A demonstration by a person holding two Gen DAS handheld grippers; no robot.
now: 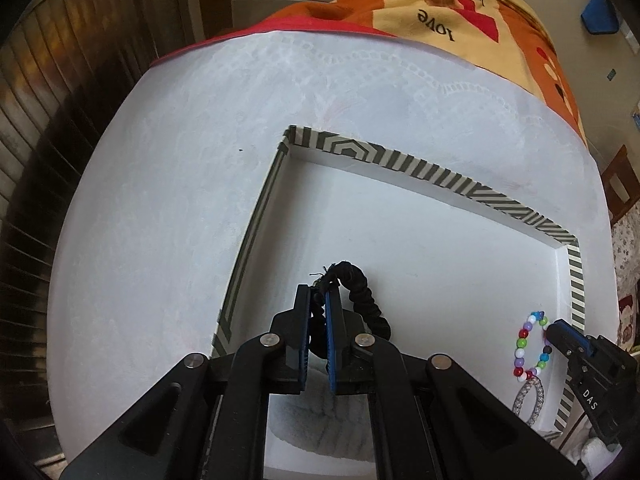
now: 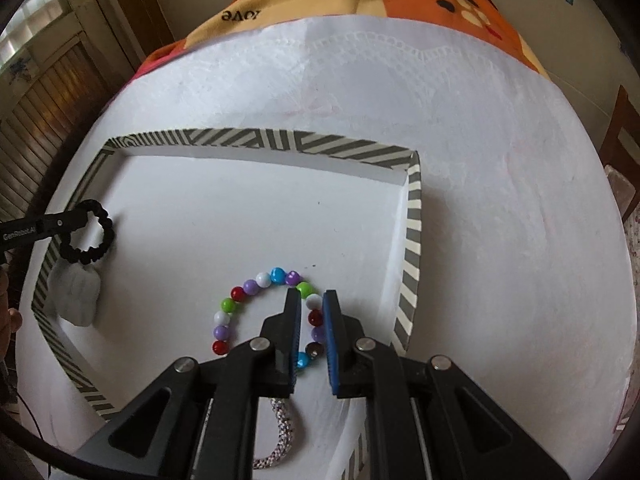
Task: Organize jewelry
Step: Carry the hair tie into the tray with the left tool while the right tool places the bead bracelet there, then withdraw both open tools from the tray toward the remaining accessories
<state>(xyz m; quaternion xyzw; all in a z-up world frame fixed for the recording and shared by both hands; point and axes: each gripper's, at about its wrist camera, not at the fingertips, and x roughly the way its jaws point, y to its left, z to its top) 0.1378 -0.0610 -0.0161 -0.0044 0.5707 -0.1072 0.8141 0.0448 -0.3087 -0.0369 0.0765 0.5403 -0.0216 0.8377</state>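
So the left gripper (image 1: 318,292) has its jaws pinched nearly closed on a black scrunchie (image 1: 362,292), holding it up over the left side of the white tray with the striped rim (image 1: 420,168), right above a white fluffy scrunchie (image 2: 78,296) lying in there. The right gripper (image 2: 312,300) is only slightly open, its fingers straddling the right side of the colorful bead bracelet (image 2: 256,304) on the tray floor, though I can't tell if it's actually gripping. A sparkly bangle (image 2: 280,436) lies just beside the beads, nearer the camera.

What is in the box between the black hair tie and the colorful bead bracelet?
Nothing: in the right wrist view, only bare white tray floor lies between the black hair tie and the bead bracelet.
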